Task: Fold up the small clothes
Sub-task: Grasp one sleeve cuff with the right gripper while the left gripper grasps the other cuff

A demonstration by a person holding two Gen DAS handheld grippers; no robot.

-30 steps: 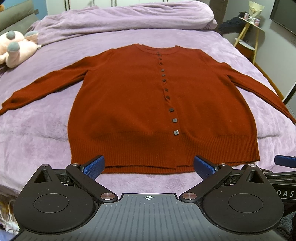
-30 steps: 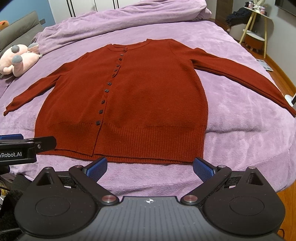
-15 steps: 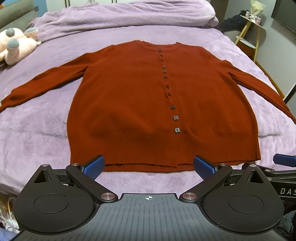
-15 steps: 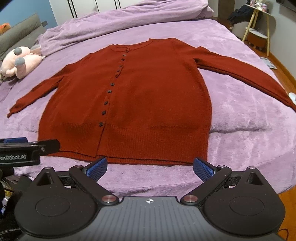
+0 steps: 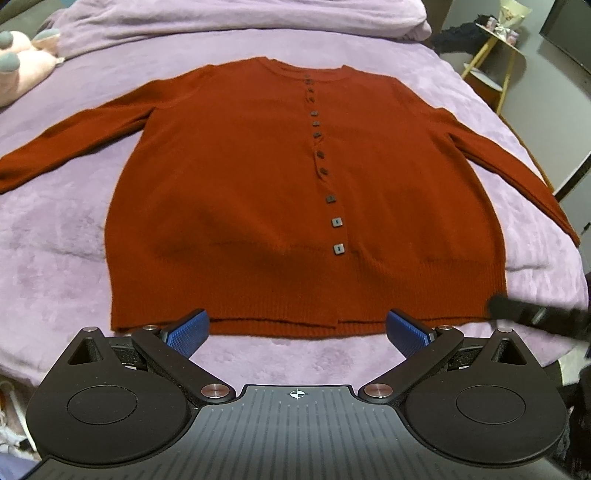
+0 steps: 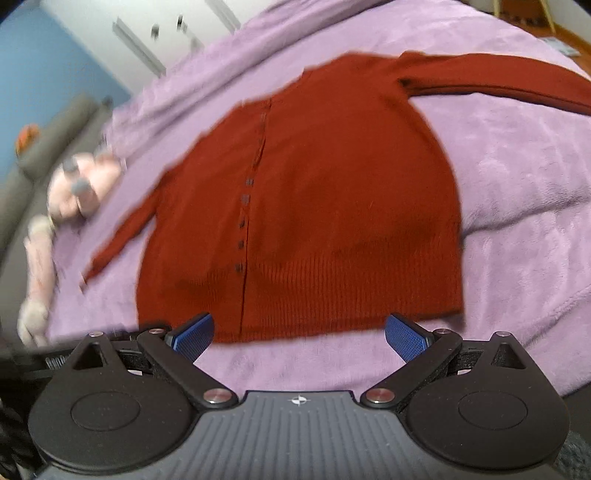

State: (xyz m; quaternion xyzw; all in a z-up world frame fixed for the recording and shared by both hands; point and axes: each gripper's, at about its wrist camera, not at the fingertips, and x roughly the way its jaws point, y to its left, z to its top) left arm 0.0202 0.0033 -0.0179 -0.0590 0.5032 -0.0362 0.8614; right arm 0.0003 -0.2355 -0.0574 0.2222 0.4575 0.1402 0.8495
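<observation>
A rust-red buttoned cardigan (image 5: 240,192) lies flat, front up, on the purple bedspread (image 5: 51,258), both sleeves spread out sideways. My left gripper (image 5: 297,330) hovers open just short of the ribbed hem, nothing between its blue pads (image 5: 188,330). The right wrist view is motion-blurred and tilted: the same cardigan (image 6: 332,206) fills its middle, and my right gripper (image 6: 299,332) is open near the hem's right half, holding nothing. A blurred black part of the right gripper (image 5: 535,314) shows by the hem's right corner in the left wrist view.
A pink plush toy (image 5: 22,70) lies at the bed's left (image 6: 74,188). A bunched purple duvet (image 5: 240,18) sits at the head. A yellow-legged side table (image 5: 495,44) stands off the bed's right side. A grey sofa (image 6: 44,147) and blue wall lie beyond.
Both grippers have come closer to the hem. The right gripper has swung fast and tilted, blurring its view, and now reaches toward the hem's right corner. Both stay open.
</observation>
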